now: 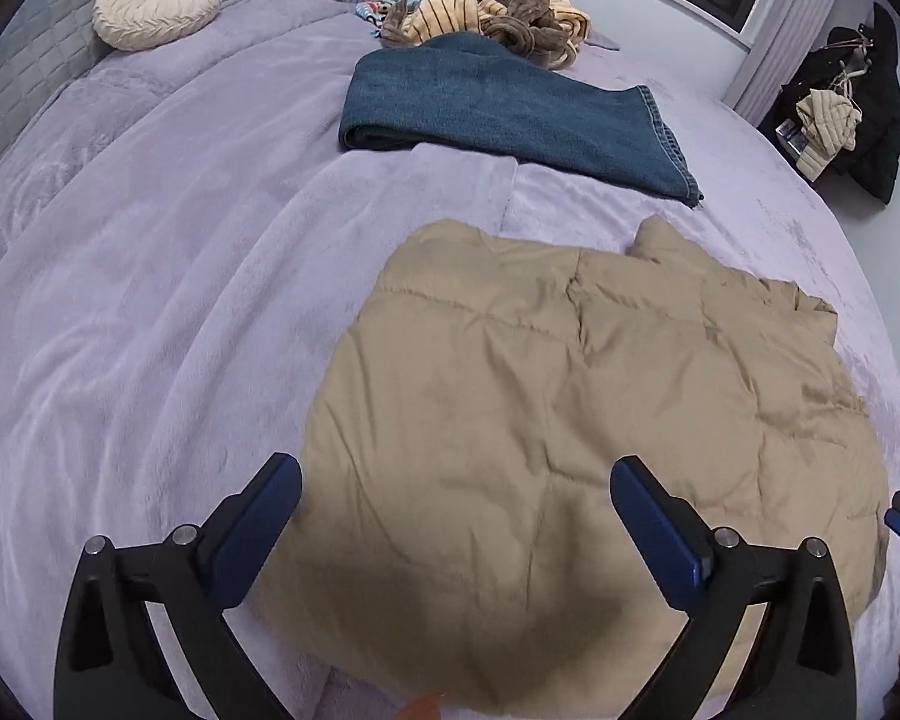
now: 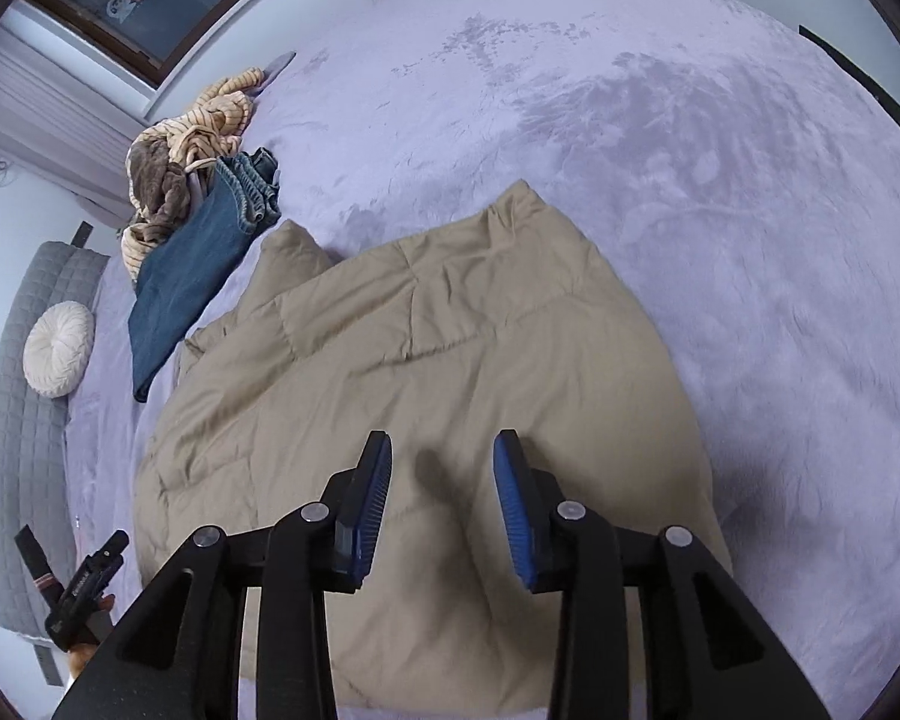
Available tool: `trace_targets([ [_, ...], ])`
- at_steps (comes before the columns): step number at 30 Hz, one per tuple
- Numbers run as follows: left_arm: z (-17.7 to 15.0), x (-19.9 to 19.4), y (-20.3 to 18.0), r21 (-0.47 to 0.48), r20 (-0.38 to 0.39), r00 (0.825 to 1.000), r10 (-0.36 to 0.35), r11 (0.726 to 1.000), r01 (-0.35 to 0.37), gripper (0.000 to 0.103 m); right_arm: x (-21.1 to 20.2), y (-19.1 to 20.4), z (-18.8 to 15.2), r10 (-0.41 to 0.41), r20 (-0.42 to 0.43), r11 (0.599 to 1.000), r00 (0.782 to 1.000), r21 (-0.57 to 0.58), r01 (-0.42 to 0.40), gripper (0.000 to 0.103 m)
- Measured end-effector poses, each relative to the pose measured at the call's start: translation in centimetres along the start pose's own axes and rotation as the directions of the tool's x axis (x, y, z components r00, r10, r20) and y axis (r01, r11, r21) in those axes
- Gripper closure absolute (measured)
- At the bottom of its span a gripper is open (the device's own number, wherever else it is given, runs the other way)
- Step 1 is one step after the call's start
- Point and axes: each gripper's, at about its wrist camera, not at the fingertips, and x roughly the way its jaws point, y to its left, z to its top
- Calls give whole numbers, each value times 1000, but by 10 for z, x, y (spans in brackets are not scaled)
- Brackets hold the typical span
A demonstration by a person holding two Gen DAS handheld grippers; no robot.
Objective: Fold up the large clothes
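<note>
Tan quilted jacket [image 1: 570, 420] lies on the lavender bed [image 1: 150, 330], doubled into a rough rectangle, edges uneven. Folded jeans [image 1: 510, 108] sit beyond it; an unfolded heap of clothes [image 1: 498, 0] waits behind. Left gripper [image 1: 456, 516] spread wide, empty, above the jacket. Right gripper [image 2: 441, 492] partly spread, nothing pinched. Likely one more fold left here.

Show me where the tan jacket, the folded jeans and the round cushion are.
tan jacket [image 1: 570, 420], left wrist view, middle of its quilted surface
folded jeans [image 1: 498, 108], left wrist view, top face
round cushion [image 1: 157, 3], left wrist view, pleated centre
</note>
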Motion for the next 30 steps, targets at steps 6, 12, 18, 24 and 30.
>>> trace_targets([
  [6,-34,-9,1,-76,-70,997,-34,997,29,0,-18,-14,-39,27,-15,998,1000,50,-27,53],
  [12,-63,-10,2,-120,-124,990,-73,991,58,0,-29,-34,-71,44,-32,993,999,114,-40,39],
  [18,-85,-1,10,-219,-178,969,-173,967,132,0,-22,-54,-93,99,-67,973,993,215,-83,30],
  [24,-101,8,22,-277,-175,962,-211,948,158,0,-9,-60,-103,160,-64,953,985,270,-137,22],
  [30,-114,32,43,-426,-176,891,-418,849,313,0,8,-70,-105,225,-32,914,974,355,-199,13],
])
